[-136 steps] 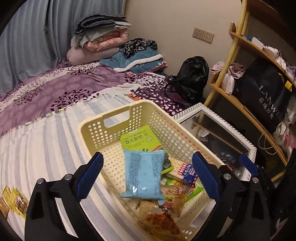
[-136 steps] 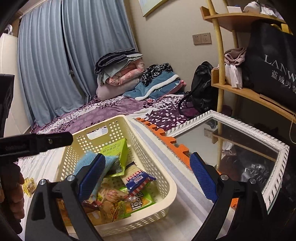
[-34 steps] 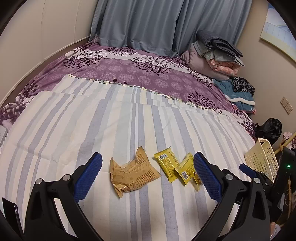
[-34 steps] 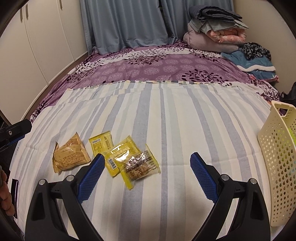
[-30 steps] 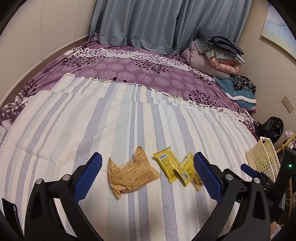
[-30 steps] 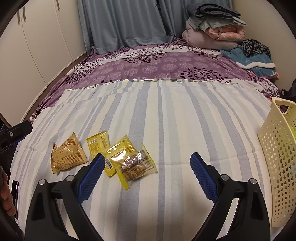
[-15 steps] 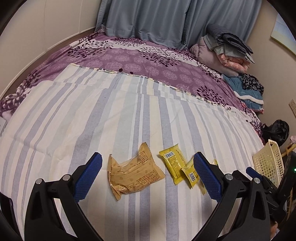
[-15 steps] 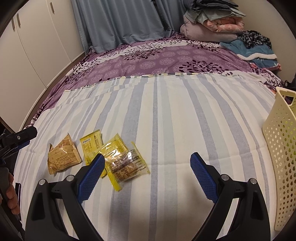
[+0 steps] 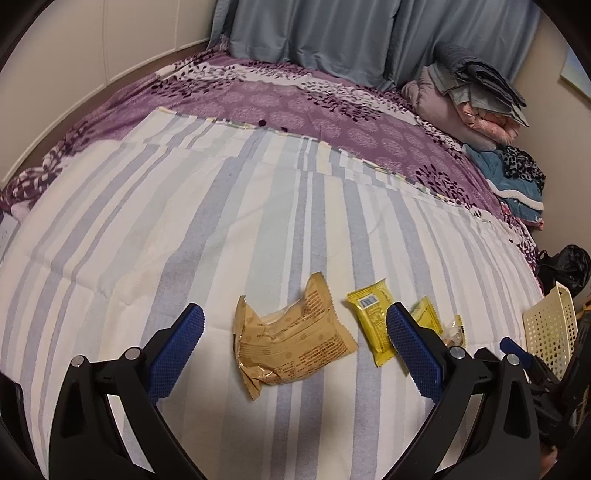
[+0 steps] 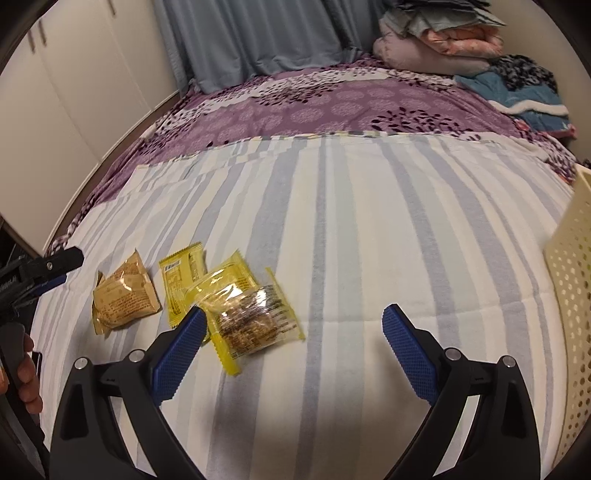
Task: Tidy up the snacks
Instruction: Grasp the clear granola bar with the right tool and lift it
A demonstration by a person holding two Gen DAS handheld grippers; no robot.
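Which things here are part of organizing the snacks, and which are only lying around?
For the job: tan snack packet, yellow packets, clear-window snack packet, cream basket, left gripper, right gripper.

Lying about: folded bedding pile, black bag, curtains.

A home bedroom: a bed (image 9: 258, 206) with striped and purple floral covers, blue curtains (image 9: 314, 33) behind, folded blankets (image 9: 469, 96) stacked by the wall.

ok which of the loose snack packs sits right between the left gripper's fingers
The tan pack, crumpled and the largest. It lies centred in the open left gripper; the yellow packs lie to its right, by the right finger.
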